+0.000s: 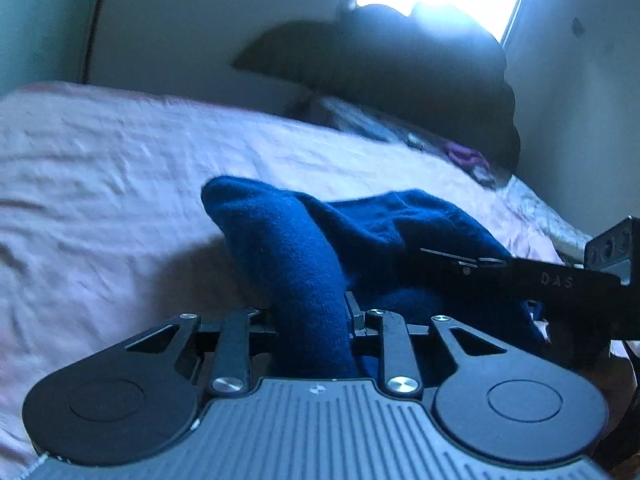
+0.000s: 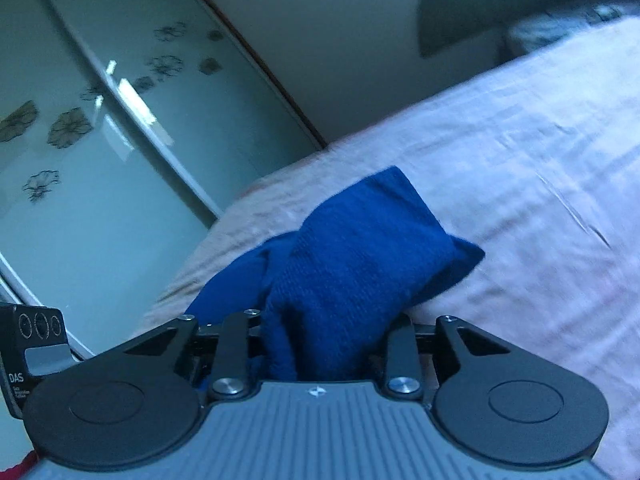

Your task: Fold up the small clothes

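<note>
Above the pink bedsheet, the left gripper and right gripper each pinch the dark-blue sock, apparently holding it lifted for folding.

Left gripper, right gripper clamped.

A wrinkled pink bed carries a blue sock.

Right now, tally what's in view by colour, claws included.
Blue: 1, the sock gripped by both claws.
Black: 2, the left claw and the right claw.
Pink: 1, the bedsheet.
Dark grey: 1, the pillow.
Total: 5.
</note>
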The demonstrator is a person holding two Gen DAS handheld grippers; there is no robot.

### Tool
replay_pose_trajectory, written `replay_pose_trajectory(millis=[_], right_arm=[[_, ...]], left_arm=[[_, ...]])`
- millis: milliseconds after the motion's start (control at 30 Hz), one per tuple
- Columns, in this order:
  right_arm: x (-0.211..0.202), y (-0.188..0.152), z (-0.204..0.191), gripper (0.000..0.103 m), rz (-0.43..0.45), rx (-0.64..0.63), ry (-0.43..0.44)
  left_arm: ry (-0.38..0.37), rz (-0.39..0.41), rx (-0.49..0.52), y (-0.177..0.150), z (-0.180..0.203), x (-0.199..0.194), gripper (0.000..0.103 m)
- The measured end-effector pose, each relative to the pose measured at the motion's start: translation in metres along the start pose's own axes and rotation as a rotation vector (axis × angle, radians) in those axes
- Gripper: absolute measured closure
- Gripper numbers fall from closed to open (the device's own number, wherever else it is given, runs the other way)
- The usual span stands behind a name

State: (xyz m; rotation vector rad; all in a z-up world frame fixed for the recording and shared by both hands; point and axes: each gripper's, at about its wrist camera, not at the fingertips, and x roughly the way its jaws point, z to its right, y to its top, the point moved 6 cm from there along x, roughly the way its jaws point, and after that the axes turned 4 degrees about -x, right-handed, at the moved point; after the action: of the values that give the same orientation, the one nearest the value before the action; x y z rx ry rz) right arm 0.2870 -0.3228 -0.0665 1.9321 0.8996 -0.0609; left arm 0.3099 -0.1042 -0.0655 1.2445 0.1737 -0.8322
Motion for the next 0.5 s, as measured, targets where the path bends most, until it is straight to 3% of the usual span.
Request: replay_pose_trajectory(millis=[167, 267, 300, 333, 400, 500], right_arm=[[0.013, 0.008, -0.024, 0.074, 0.012, -0.012, 0.057], [0.036, -0.003, -0.019, 0.070, -0.070, 0.021, 0.016], [0.044, -0.008, -0.016, 0.068, -0.105, 0.029, -0.015], [0.051, -0.015, -0.012, 0.065, -0.143, 0.024, -0.051], [0.052, -0.021, -0.009, 0.045, -0.157, 0.012, -0.078], [0.038, -0.024, -0.008, 0.037, -0.150, 0.014, -0.077]], left_arm=[[0.038, 0.011, -0.021, 0.019, -0.019, -0.022, 0.072], [0.113, -0.069, -0.042, 0.007, -0.036, -0.011, 0.069], [0.141, -0.104, -0.050, 0.000, -0.041, -0.004, 0.060], [0.158, -0.125, -0.066, -0.006, -0.046, 0.000, 0.052], [0.170, -0.092, -0.104, -0.011, -0.053, -0.002, 0.038], [0.175, -0.073, -0.136, -0.012, -0.056, -0.012, 0.034]])
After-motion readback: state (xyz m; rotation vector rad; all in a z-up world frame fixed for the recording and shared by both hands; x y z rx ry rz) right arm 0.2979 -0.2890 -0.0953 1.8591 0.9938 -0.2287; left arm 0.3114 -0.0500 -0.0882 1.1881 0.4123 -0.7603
